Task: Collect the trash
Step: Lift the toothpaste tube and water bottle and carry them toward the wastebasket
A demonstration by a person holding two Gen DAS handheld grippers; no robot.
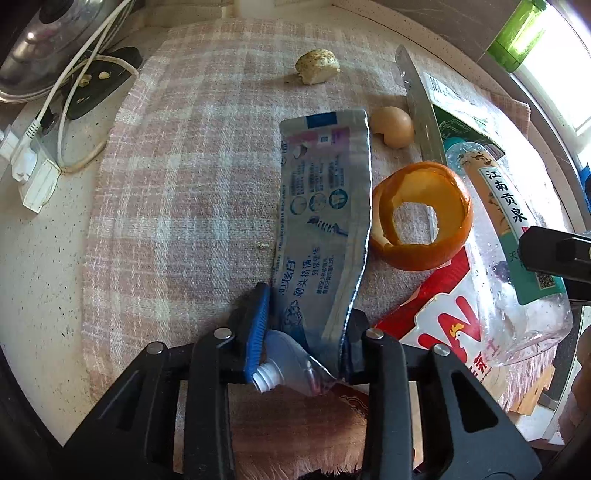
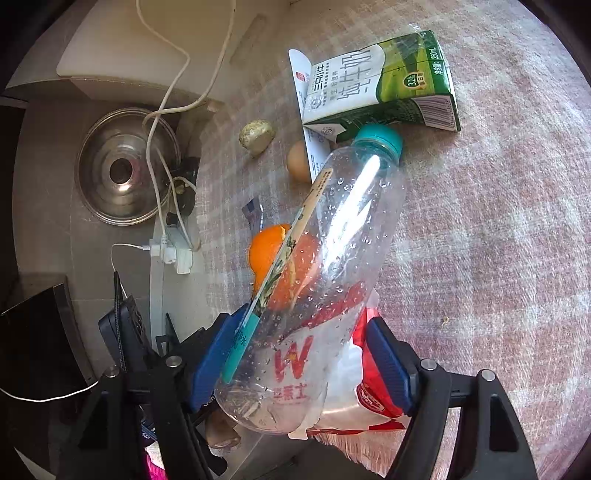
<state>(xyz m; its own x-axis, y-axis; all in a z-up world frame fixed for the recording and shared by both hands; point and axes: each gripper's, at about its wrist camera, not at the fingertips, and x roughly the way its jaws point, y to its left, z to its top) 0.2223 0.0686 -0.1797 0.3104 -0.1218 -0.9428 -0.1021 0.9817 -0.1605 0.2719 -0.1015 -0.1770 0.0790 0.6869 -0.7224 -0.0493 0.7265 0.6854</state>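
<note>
My left gripper (image 1: pixel 306 332) is shut on the neck end of a flattened silver toothpaste tube (image 1: pixel 325 206) that stretches away over the checked cloth (image 1: pixel 192 177). My right gripper (image 2: pixel 299 354) is shut on a clear plastic bottle (image 2: pixel 332 266) with a teal cap, held over a red and white wrapper (image 2: pixel 373 398). The bottle also shows at the right of the left wrist view (image 1: pixel 517 251). An orange peel (image 1: pixel 424 218), an eggshell (image 1: pixel 393 127), a pale crumpled lump (image 1: pixel 317 66) and a green milk carton (image 2: pixel 388 85) lie on the cloth.
A knife (image 1: pixel 421 114) lies on the cloth beside the eggshell. Off the cloth on the counter are a power strip with white cables (image 1: pixel 33 162), a glass pot lid (image 2: pixel 125 166) and a black plug piece (image 1: pixel 99 81). A green bottle (image 1: pixel 517 33) stands by the window.
</note>
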